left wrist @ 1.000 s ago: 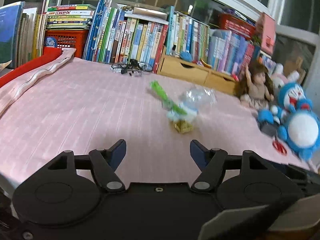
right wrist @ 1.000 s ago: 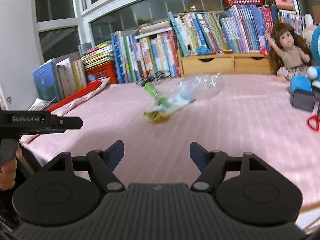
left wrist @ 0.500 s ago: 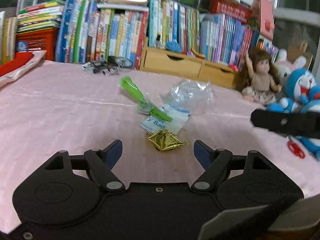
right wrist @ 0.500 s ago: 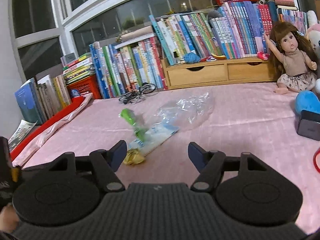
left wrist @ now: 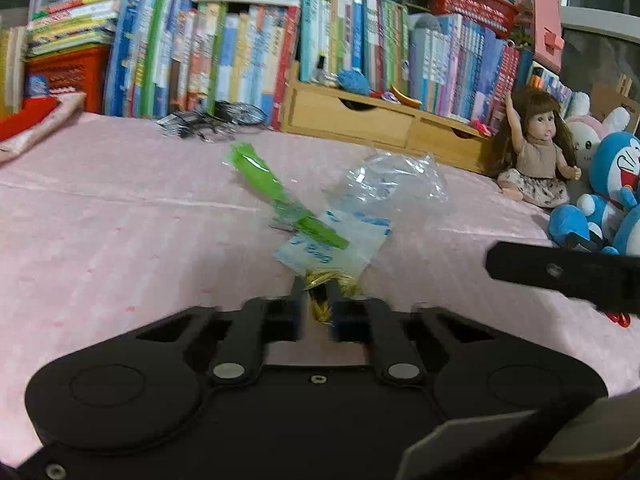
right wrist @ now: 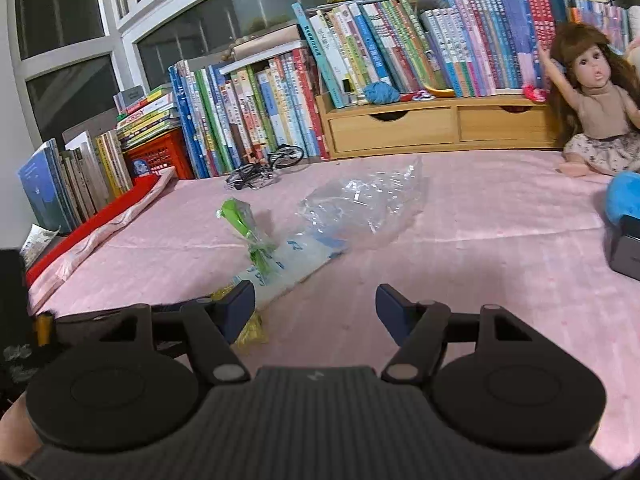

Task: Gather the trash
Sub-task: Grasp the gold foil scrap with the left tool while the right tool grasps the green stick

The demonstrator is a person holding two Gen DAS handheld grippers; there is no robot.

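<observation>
A crumpled gold foil wrapper (left wrist: 329, 278) lies on the pink bedspread (left wrist: 120, 248), and my left gripper (left wrist: 316, 300) is shut on its near end. Just behind it lie a white-and-blue packet (left wrist: 334, 250), a green plastic wrapper (left wrist: 276, 194) and a clear plastic bag (left wrist: 396, 178). In the right wrist view my right gripper (right wrist: 316, 304) is open and holds nothing, low over the bedspread. From there the gold wrapper (right wrist: 252, 330) shows beside its left finger, with the green wrapper (right wrist: 248, 228), the packet (right wrist: 298, 260) and the clear bag (right wrist: 360, 208) ahead.
A row of books (left wrist: 240, 48) and a wooden drawer unit (left wrist: 360, 120) line the far edge. A toy bicycle (right wrist: 264, 166) stands before them. A doll (left wrist: 536, 152) and a blue plush (left wrist: 612, 200) sit at the right, a black box (right wrist: 628, 248) nearby, a red cloth (right wrist: 100, 220) at the left.
My left gripper moved forward and down to the gold wrapper and shut on it. My right gripper came closer to the trash pile and stayed open.
</observation>
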